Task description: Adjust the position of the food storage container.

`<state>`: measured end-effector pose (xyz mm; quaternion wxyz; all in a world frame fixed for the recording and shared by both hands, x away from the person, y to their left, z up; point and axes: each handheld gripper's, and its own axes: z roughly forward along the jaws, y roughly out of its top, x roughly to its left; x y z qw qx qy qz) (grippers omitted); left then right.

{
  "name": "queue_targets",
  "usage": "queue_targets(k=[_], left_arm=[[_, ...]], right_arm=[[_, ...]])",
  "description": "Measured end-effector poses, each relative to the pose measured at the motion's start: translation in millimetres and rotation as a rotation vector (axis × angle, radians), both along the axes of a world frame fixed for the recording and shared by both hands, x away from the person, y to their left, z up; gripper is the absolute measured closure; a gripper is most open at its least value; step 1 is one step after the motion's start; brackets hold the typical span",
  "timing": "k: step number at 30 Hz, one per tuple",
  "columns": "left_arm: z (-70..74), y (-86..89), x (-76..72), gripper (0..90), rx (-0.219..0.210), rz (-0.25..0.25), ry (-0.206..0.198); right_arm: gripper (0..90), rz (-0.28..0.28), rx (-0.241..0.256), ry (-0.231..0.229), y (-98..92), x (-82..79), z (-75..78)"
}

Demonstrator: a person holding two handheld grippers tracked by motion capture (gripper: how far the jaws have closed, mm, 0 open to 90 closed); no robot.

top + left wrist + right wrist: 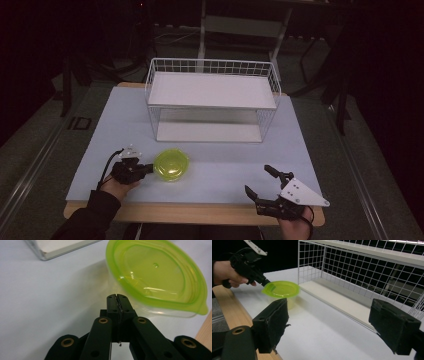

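1. The left gripper [148, 168] had its jaws pressed together with nothing between them, its tip just beside the bowl [171, 164], at the left rim.
2. The bowl, a clear tub with a green lid, stood on the table [220, 167] in front of the rack [212, 100], well apart from it.
3. The right gripper [260, 181] was wide open and held nothing, near the front edge.
4. I judged the work hardly begun: the bowl was not yet gripped, and both shelves were bare.

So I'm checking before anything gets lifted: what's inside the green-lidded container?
Nothing shows through the green lid of the container; its clear wall looks empty. The lid's tint hides the floor.
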<state>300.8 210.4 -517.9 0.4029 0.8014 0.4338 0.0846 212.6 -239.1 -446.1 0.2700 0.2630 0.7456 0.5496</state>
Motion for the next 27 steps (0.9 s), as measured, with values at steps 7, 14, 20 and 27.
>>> queue_targets(k=[7, 14, 20, 27], left_arm=[[-2.1, -21.2, 10.9, 90.0, -0.001, -0.019, 0.005], [-5.7, -40.0, 20.7, 90.0, -0.003, -0.044, 0.016], [-4.8, -38.0, 22.4, 90.0, -0.022, -0.027, 0.022], [-1.1, -25.3, 11.5, 90.0, -0.002, 0.045, 0.028]], right_arm=[[15.8, -0.001, 0.0, 0.002, -0.7, -0.4, 0.5], [15.8, 0.0, -0.001, 0.009, -1.0, 0.4, -0.2], [15.8, 0.005, -0.004, 0.006, -1.0, -0.9, 0.3], [15.8, 0.005, -0.006, 0.007, -1.0, -1.1, 0.6]])
